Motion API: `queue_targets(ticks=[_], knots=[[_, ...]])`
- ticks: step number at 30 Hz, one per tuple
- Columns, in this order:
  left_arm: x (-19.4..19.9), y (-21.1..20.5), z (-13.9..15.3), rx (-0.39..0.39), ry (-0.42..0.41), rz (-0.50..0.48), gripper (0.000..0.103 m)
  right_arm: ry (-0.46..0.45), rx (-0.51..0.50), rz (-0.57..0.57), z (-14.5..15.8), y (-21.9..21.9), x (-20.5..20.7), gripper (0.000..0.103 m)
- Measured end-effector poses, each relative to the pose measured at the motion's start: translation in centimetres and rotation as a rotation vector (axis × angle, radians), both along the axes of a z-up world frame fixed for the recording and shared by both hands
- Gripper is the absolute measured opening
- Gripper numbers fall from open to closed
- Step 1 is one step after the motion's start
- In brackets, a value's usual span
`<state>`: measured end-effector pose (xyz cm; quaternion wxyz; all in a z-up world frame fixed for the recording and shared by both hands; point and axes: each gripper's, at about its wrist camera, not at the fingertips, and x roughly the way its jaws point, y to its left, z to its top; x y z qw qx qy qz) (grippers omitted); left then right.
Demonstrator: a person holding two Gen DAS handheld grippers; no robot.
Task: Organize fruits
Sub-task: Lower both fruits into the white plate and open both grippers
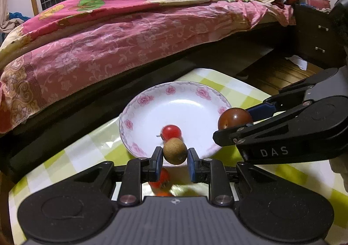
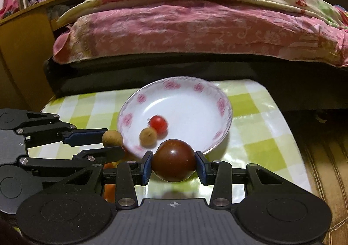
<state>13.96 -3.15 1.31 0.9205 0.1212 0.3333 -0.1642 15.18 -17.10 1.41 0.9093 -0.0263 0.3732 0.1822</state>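
a person's two grippers carry fruit toward a flowered plate (image 2: 221,106) on a green-checked table (image 2: 256,136) beside a bed. the left gripper (image 1: 175,156) is clamped on a small brown longan (image 1: 175,151), held at the plate's near rim. the right gripper (image 2: 174,163) is closed on a larger dark tomato (image 2: 174,162), also at the near rim, just right of the other gripper. in the plate lie a red cherry tomato (image 2: 159,123) and a second longan (image 2: 148,134), touching, both in the near half. from either gripper the plate lies straight ahead and below, its far half bare. more red fruit (image 1: 162,177) sits blurred on the table under the left gripper. both loads look close to release, the left seemingly nearer the resting pair.
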Motion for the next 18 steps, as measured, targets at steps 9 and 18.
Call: queue_targets(ticks=[9, 18], knots=[[2.5, 0.5, -0.6, 0.012, -0.019, 0.037, 0.031, -0.021, -0.023, 0.004, -0.4, 0.8, 3.2, 0.038], [3.9, 0.8, -1.9, 0.021, -0.001, 0.056, 0.031, -0.015, -0.039, 0.005, -1.3, 1.4, 4.6, 0.038]])
